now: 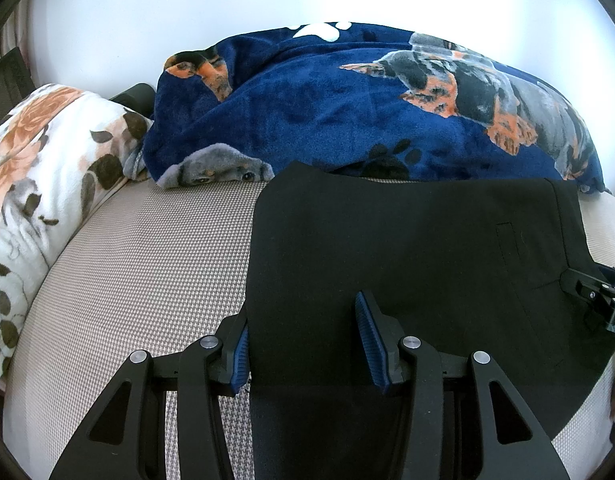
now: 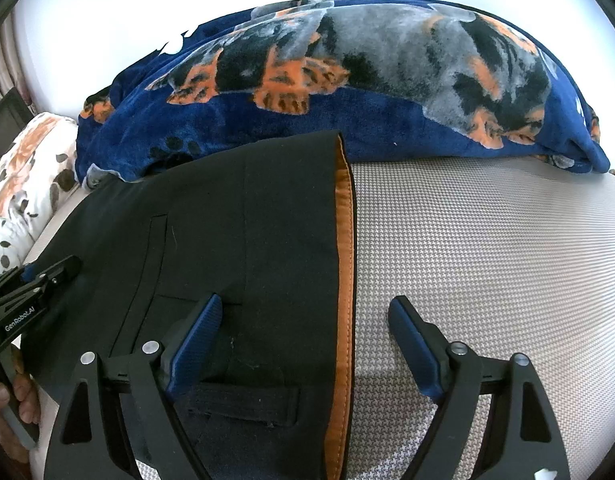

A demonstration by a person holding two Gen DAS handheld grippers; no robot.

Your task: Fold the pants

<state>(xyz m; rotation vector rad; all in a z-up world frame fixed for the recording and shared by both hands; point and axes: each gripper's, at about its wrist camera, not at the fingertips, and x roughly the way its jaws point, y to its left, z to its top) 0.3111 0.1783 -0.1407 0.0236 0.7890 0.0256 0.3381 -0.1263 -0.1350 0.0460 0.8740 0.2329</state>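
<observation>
Left gripper (image 1: 303, 344) jaws parted, straddling black pants (image 1: 407, 240) left edge, unpinched. Right gripper (image 2: 307, 344) spread over orange waistband lining (image 2: 344, 260), released. Pinch both pants edges before you fold.

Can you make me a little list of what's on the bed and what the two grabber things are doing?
surface: grey woven mattress
main thing: black pants, lying flat, orange waistband lining showing
behind: blue dog-print blanket
at the side: flowery white blanket
left gripper: fingers straddle the pants' edge, grip unclear
right gripper: open over the waistband, holding nothing
</observation>
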